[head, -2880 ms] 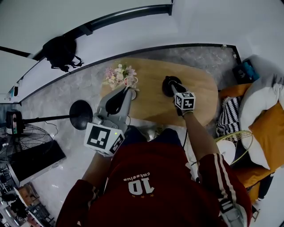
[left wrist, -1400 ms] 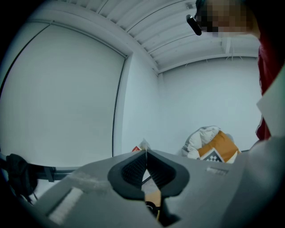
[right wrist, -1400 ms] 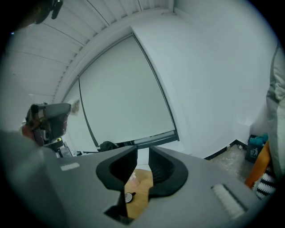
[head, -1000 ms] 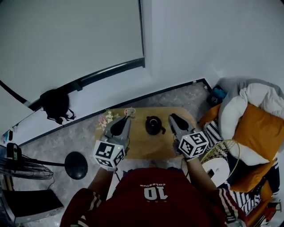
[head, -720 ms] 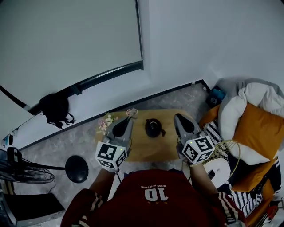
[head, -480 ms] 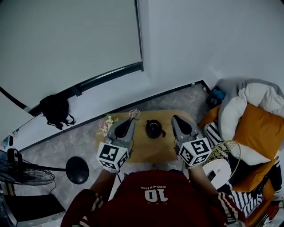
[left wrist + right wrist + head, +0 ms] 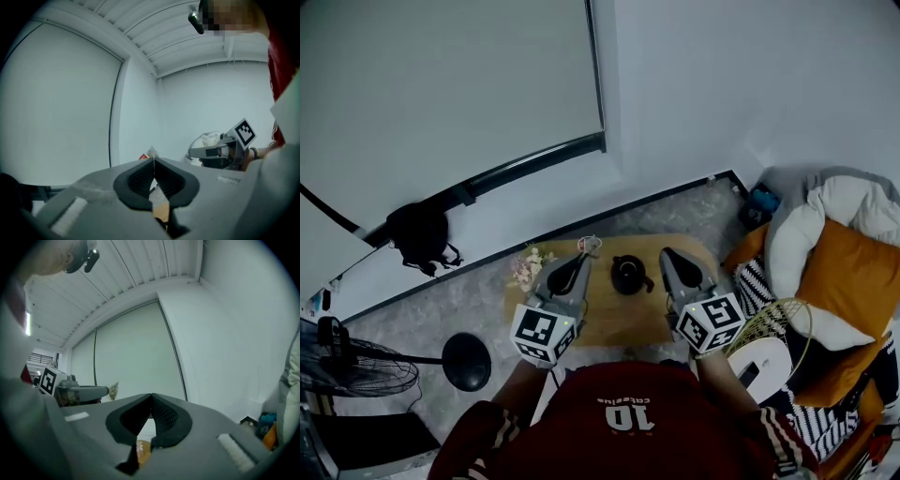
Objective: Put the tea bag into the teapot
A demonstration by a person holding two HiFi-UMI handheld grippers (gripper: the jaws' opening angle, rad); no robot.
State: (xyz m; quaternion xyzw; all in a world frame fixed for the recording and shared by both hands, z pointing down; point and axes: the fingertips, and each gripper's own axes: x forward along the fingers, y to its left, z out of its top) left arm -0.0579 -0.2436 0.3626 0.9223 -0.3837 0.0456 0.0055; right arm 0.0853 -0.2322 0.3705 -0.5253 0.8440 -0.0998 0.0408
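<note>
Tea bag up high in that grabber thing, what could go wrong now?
1. The tea bag is pinched only at the very tips of the left hand-held gripper, so it might slip out.
2. The teapot looks small, down on the table, and seems to be off to one side of the bag rather than under it. A drop from here would probably miss.

My head camera looks steeply down on the table from high up. Each gripper camera sits close behind its jaws, tilted toward the ceiling; the left one sees the right gripper, the right one the left gripper.
</note>
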